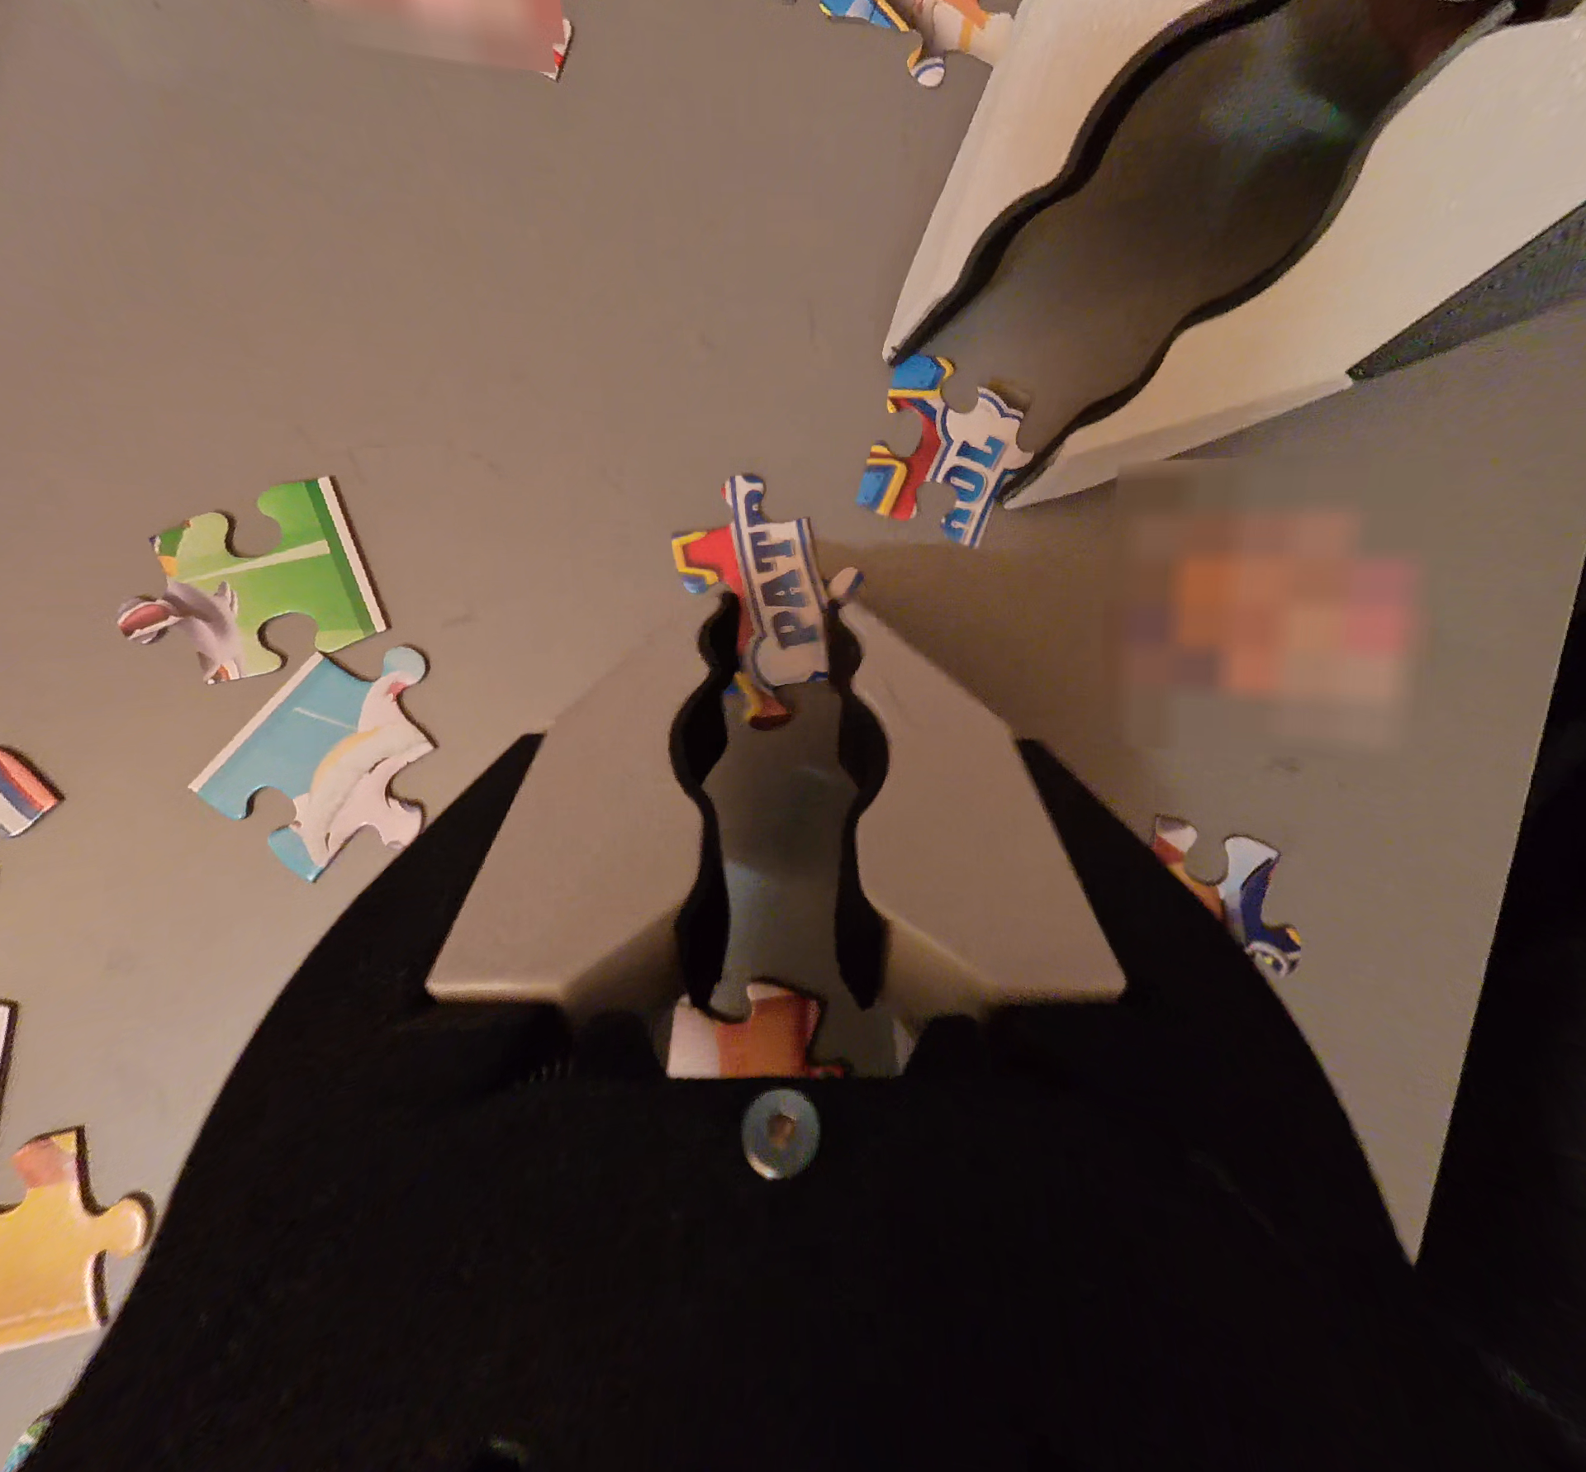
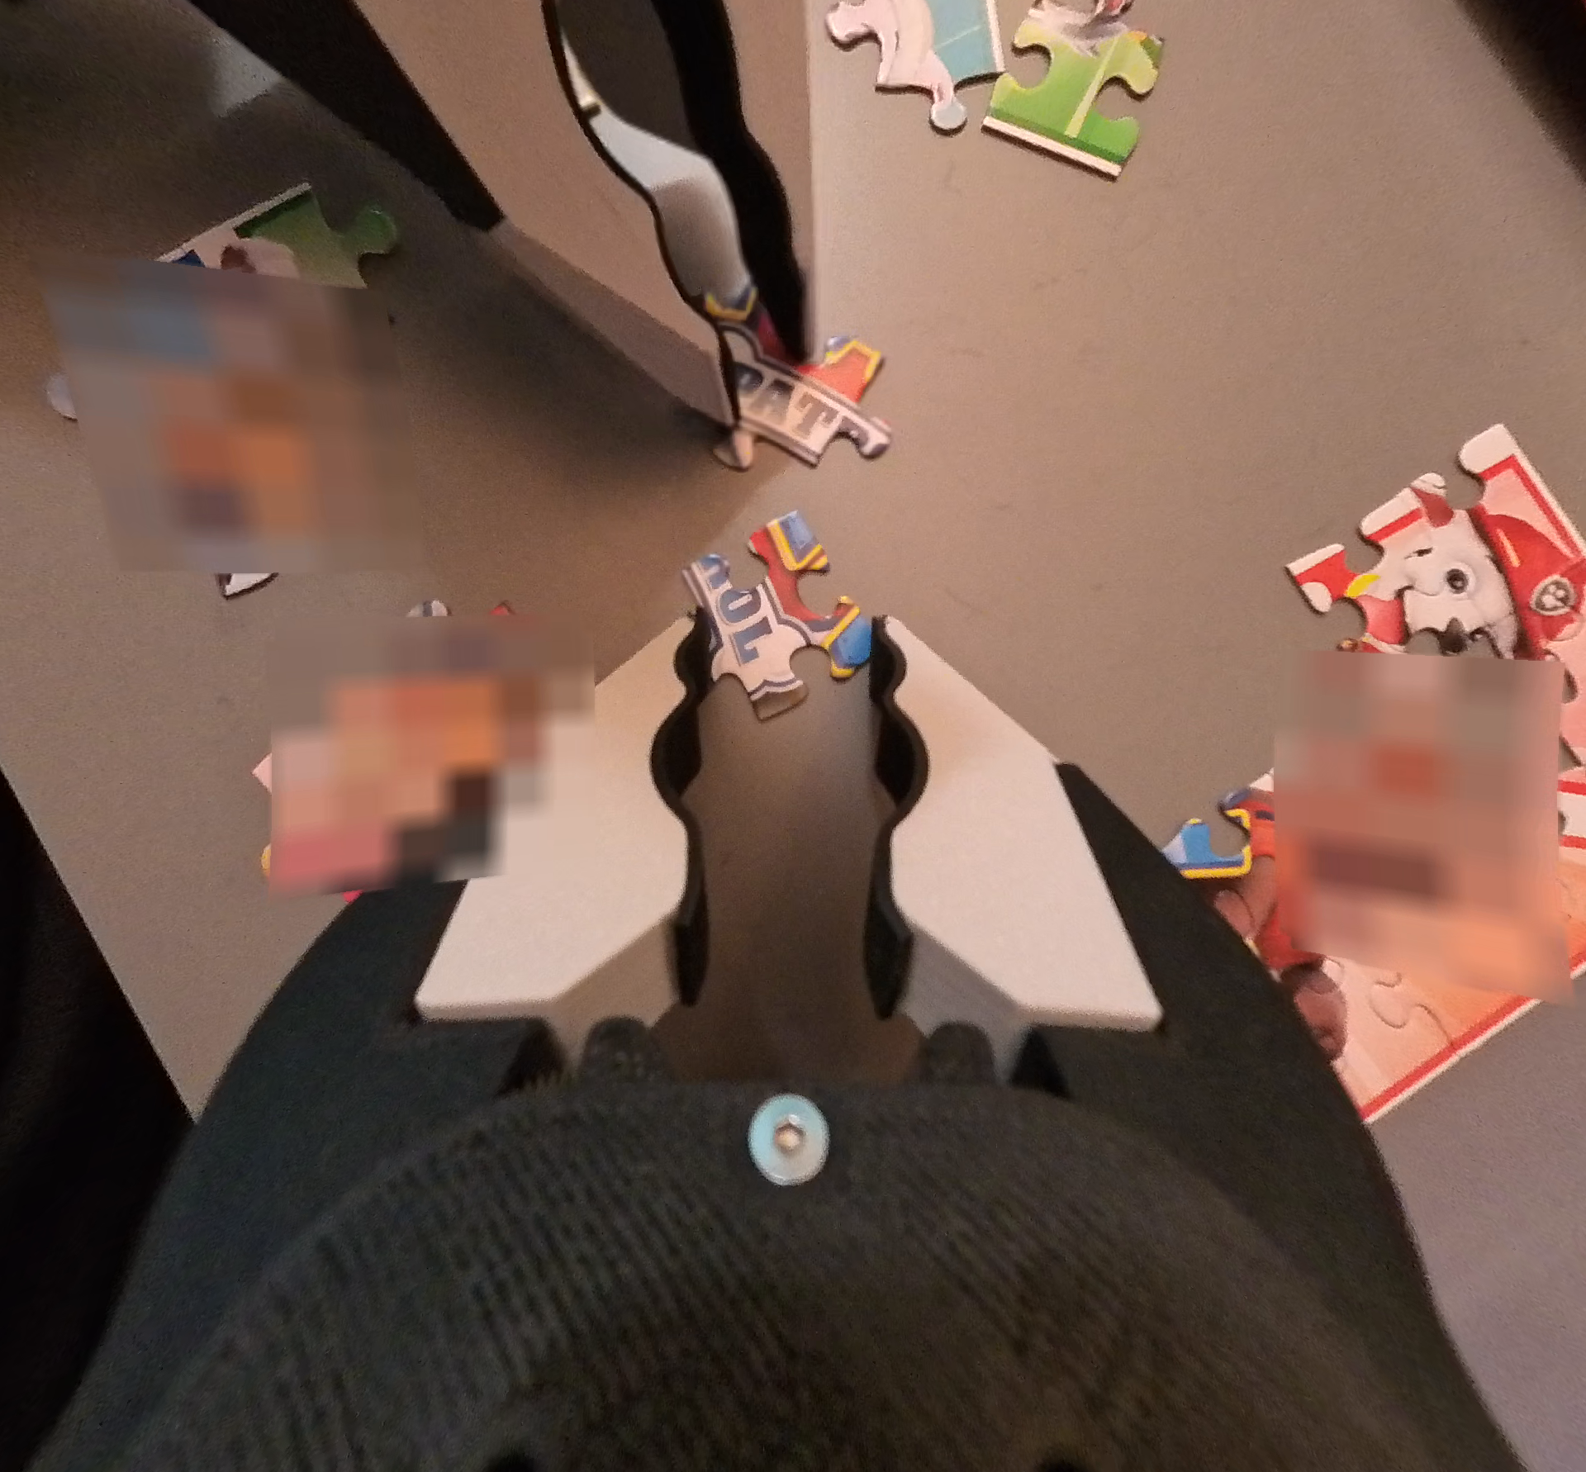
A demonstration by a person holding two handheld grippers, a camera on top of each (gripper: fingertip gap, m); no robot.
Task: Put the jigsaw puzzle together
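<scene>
Two grippers over grey table (image 1: 429, 272). Left gripper (image 1: 777, 624): nearly closed, pinching tilted red-and-white puzzle piece (image 1: 772, 598), lower end hidden. Right gripper (image 2: 785, 641): half closed around similar piece (image 2: 772, 624); contact unclear. Several pieces blurred over, others cut off.

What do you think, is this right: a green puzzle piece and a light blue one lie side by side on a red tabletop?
The tabletop is grey, not red; the left wrist view shows it. The green puzzle piece and the light blue one lie side by side on it.
</scene>
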